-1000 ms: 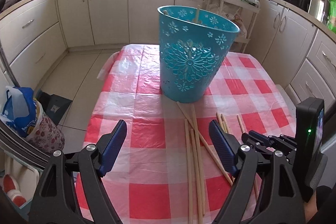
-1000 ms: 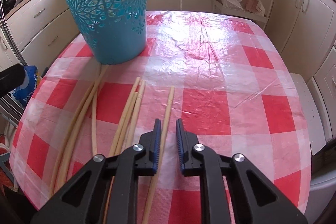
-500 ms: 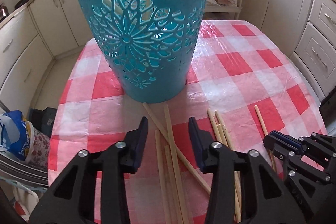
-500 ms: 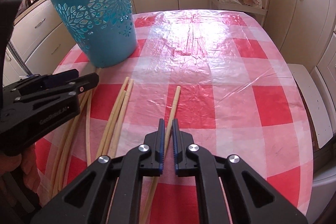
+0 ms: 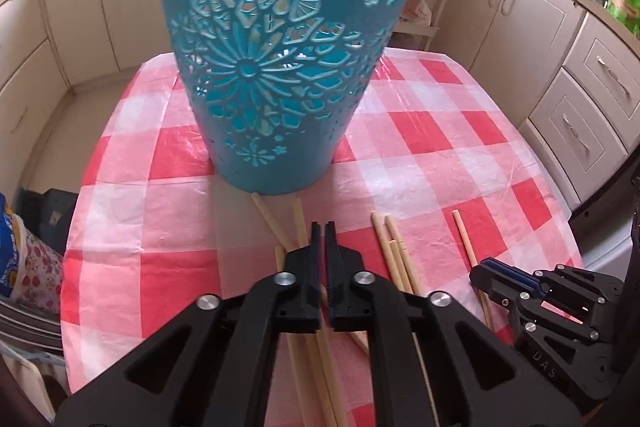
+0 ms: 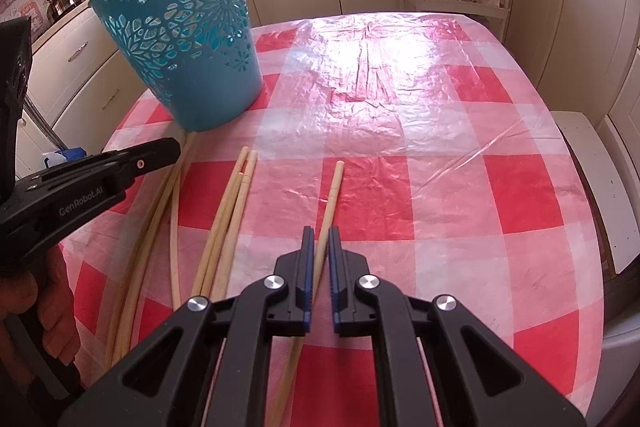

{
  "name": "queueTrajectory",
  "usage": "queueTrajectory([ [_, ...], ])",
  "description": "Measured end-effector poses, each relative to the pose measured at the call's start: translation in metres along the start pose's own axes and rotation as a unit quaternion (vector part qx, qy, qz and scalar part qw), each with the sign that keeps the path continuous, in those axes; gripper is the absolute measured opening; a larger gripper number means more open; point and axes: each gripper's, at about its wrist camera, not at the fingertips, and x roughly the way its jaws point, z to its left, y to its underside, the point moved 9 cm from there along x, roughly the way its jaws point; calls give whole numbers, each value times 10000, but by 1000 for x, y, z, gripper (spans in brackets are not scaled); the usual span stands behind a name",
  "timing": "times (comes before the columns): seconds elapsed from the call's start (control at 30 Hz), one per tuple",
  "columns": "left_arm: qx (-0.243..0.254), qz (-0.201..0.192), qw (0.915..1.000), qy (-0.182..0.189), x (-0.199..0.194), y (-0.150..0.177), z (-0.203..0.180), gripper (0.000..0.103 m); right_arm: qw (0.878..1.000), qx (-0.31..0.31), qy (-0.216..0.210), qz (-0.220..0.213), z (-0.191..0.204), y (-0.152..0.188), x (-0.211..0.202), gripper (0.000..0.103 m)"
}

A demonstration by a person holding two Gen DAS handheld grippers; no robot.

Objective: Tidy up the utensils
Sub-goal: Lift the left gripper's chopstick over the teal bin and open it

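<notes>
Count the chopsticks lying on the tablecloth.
7 chopsticks visible: three by the blue basket at, three bunched in the middle, and one held in the right tongs. More may be hidden under the tongs or inside the basket.

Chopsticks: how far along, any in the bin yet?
Done: pale sticks show through the blue bin's cutouts, so some may be in. In hand: the right gripper is shut on a single chopstick; the left gripper has just been closing over the crossed sticks. Left: three more chopsticks on the checked tablecloth.
</notes>
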Motion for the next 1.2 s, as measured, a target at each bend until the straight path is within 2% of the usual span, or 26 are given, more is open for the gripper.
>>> queueTrajectory([
  [0.03,47,0,10000,-84,2,-1,-2,30,10000,-1,-2,1,0,0,0,8],
  [0.07,96,-42,9998,-179,2,-2,-3,35,10000,-6,-2,2,0,0,0,8],
  [0.17,312,-20,9985,-445,6,-3,-4,38,10000,-6,-12,3,0,1,0,8],
  [0.2,343,48,9982,-481,9,-2,-5,37,10000,-17,-9,2,0,1,0,8],
  [0.23,357,98,9980,-511,12,0,-4,24,10000,-30,-1,0,1,1,0,8],
  [0.3,450,257,9970,-576,20,4,-2,7,10000,-47,18,6,1,1,0,8],
  [0.33,450,281,9970,-565,22,5,-1,5,10000,-55,27,10,1,2,0,8],
  [0.47,236,170,9992,-289,8,1,4,5,10000,-14,-11,25,2,2,0,8],
  [0.57,-210,-28,9996,158,-17,-6,13,5,10000,24,-56,4,2,1,-1,8],
  [0.77,-623,-620,9926,832,-76,-22,21,5,9998,93,-153,-76,0,-2,-6,8],
  [0.87,-762,-1249,9806,1307,-111,-41,21,5,9998,140,-168,-18,-1,-2,-4,8],
  [1.0,-849,-2208,9555,1760,-153,-74,17,5,9999,107,-94,12,-1,-1,-1,8],
  [1.2,-726,-3369,9215,1790,-201,-124,17,5,9999,-67,97,-48,2,-2,2,8],
])
